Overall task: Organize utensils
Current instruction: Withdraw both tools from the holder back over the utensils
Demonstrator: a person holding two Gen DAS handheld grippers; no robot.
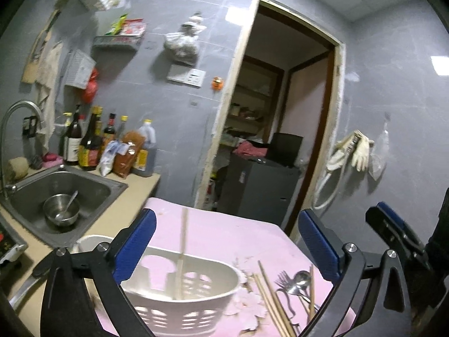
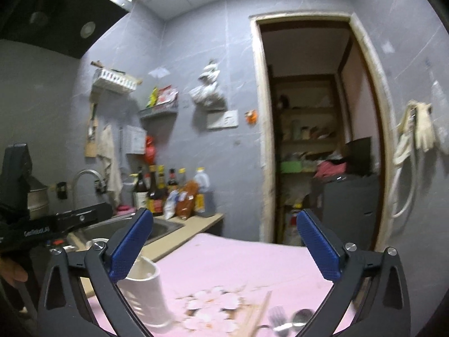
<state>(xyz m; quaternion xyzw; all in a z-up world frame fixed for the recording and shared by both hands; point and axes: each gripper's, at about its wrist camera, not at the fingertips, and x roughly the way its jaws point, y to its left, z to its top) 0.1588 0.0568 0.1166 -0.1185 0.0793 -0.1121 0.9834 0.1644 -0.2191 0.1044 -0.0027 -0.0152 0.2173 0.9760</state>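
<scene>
Fingers on both grippers are standing wide apart and holding nothing: the left gripper is hovering over the white holder, and the right gripper is hovering above the pink tablecloth. By my judgement the sorting is barely begun. At least 1 chopstick is leaning upright inside the holder. Lying loose on the cloth just right of it are several more chopsticks, 1 fork and 1 spoon, all waiting to go in. Exact counts I cannot tell.
</scene>
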